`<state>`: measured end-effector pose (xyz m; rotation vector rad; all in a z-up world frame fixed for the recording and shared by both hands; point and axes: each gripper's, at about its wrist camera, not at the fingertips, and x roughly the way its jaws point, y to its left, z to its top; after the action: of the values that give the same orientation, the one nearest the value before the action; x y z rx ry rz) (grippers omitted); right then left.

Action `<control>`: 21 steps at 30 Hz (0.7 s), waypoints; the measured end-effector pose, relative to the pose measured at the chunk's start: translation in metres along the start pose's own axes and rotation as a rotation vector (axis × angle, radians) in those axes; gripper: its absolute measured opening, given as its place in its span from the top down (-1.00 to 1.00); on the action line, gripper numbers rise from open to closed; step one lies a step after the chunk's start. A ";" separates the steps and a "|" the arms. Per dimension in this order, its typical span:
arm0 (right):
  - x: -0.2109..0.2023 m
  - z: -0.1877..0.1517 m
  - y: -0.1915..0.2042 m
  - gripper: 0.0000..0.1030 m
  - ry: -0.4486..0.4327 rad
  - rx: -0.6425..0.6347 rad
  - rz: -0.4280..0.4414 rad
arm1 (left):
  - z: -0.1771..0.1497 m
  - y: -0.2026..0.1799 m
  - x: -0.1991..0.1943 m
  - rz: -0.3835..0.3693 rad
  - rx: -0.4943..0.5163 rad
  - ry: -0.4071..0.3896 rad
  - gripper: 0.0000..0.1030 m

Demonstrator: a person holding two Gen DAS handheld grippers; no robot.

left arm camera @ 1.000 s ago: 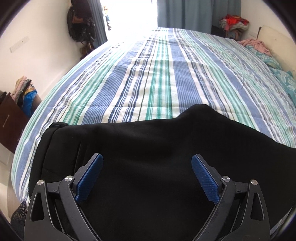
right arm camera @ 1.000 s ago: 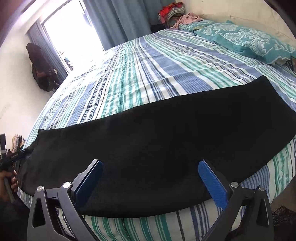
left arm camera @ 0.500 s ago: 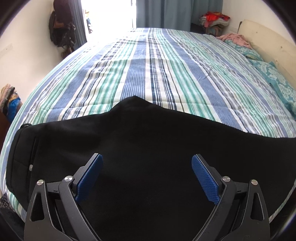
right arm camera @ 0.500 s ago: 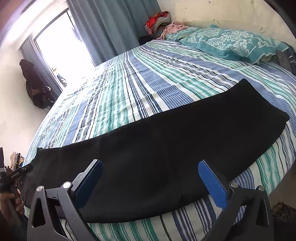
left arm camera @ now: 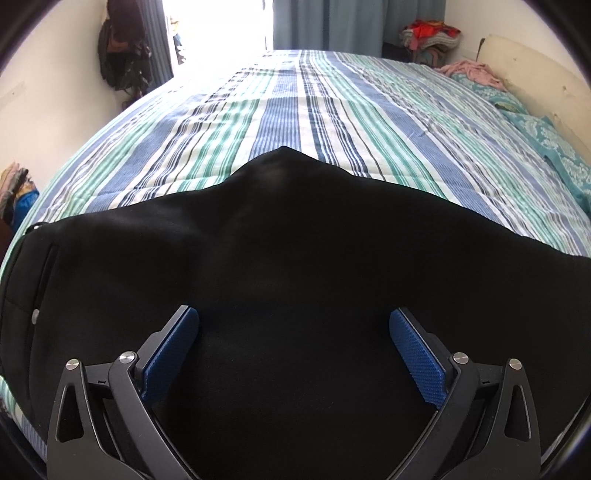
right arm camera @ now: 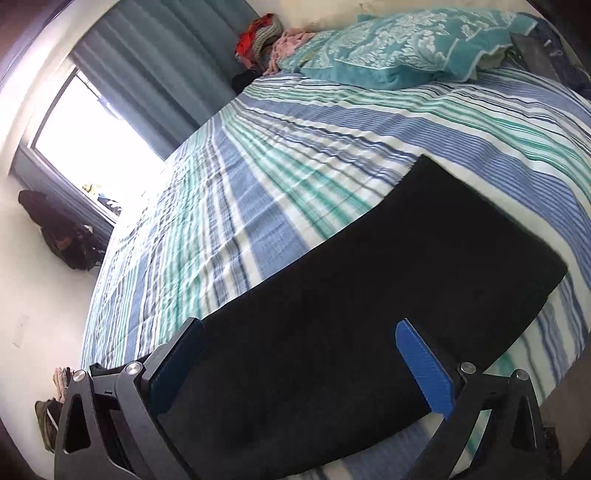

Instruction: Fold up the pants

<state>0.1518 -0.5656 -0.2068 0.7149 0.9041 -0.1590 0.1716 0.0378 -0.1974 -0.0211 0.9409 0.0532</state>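
A bed [left arm camera: 332, 122] with a blue, green and white striped cover fills both views, running back toward a bright window [right arm camera: 92, 147] with grey-blue curtains [right arm camera: 166, 66]. Black pants [left arm camera: 295, 277] lie flat across the near edge of the bed, stretched sideways; in the left wrist view the waist end sits at the left, with a small pale button near the edge, and a peak of cloth points up the bed. In the right wrist view the leg end [right arm camera: 491, 236] reaches toward a teal patterned pillow [right arm camera: 399, 48] but lies well apart from it.

The left gripper [left arm camera: 293, 354] hovers over the pants, jaws spread wide with nothing between them. The right gripper [right arm camera: 299, 365] hangs tilted over the leg part, jaws likewise wide and holding nothing.

A pile of red and grey clothes [right arm camera: 258, 33] sits in the far corner.
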 end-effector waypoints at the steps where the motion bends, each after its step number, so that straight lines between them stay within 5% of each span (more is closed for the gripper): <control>1: 0.003 0.014 -0.018 -0.96 0.035 0.033 -0.014 | 0.000 0.000 0.000 -0.001 -0.001 0.000 -0.99; 2: 0.004 0.026 -0.037 -0.88 0.064 0.062 -0.027 | 0.000 0.000 0.000 -0.001 0.000 -0.001 -0.99; 4: -0.002 0.048 -0.068 -0.09 0.097 0.102 0.011 | 0.000 0.000 0.000 0.000 0.002 -0.002 -0.99; 5: -0.008 0.056 -0.078 0.00 0.102 0.104 0.001 | 0.000 0.000 0.001 0.001 0.002 -0.004 -0.99; 7: -0.030 0.072 -0.086 -0.24 0.033 0.053 -0.094 | -0.001 -0.001 0.001 0.003 0.003 -0.009 -0.99; 9: -0.045 0.083 -0.096 -0.31 -0.016 0.037 -0.102 | -0.001 -0.002 0.001 0.009 0.007 -0.013 -0.99; 14: -0.031 0.094 -0.100 -0.31 0.095 -0.006 0.029 | -0.001 -0.002 0.002 0.011 0.007 -0.012 -0.99; 21: 0.013 0.091 -0.102 -0.31 0.223 -0.060 0.021 | 0.000 -0.002 0.002 0.013 0.007 -0.013 -0.99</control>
<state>0.1777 -0.6985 -0.2311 0.6946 1.1090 -0.0335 0.1726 0.0357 -0.1993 -0.0079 0.9282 0.0615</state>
